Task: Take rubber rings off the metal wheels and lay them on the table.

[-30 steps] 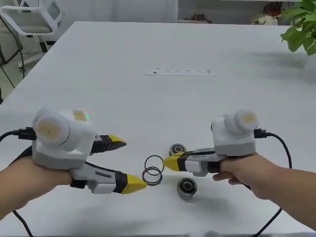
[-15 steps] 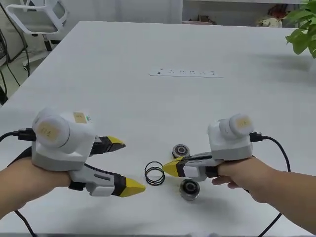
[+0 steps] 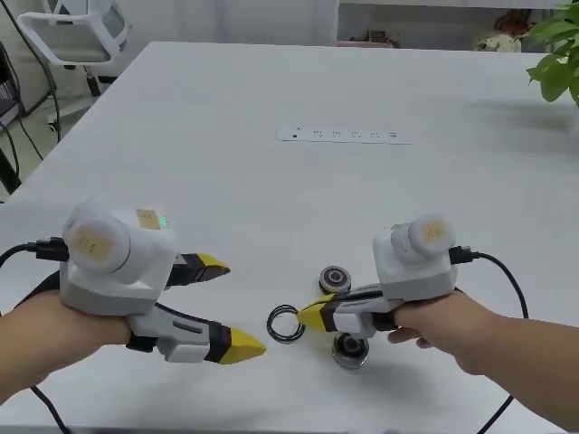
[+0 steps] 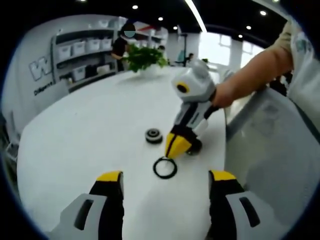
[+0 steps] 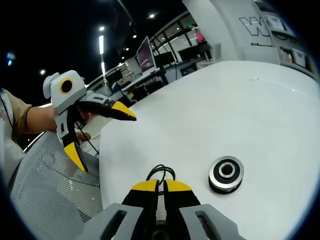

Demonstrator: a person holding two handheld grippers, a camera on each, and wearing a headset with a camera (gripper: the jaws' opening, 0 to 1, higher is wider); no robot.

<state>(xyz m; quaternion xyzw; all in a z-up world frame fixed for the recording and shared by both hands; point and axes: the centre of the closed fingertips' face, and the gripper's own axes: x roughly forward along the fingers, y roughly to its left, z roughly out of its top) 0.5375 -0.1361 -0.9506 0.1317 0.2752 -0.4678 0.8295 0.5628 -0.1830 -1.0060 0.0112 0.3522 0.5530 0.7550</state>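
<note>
On the white table [image 3: 271, 181], close to its near edge, the rubber rings [image 3: 284, 323] lie as black loops stacked one over the other, flat on the surface. Your right gripper [image 3: 308, 315] has its yellow-tipped jaws pressed together at the rings' right edge; in the right gripper view the black loops come out from between the tips, so the jaws are closed on the rings. One metal wheel [image 3: 334, 278] lies flat just beyond that gripper, apart from the rings and bare of rubber. A second metal wheel [image 3: 348, 351] lies partly hidden under the gripper's body; whether it carries a ring cannot be told. Your left gripper [image 3: 228, 305] is held to the left of the rings, its jaws spread wide, grasping nothing and pointing toward them.
</note>
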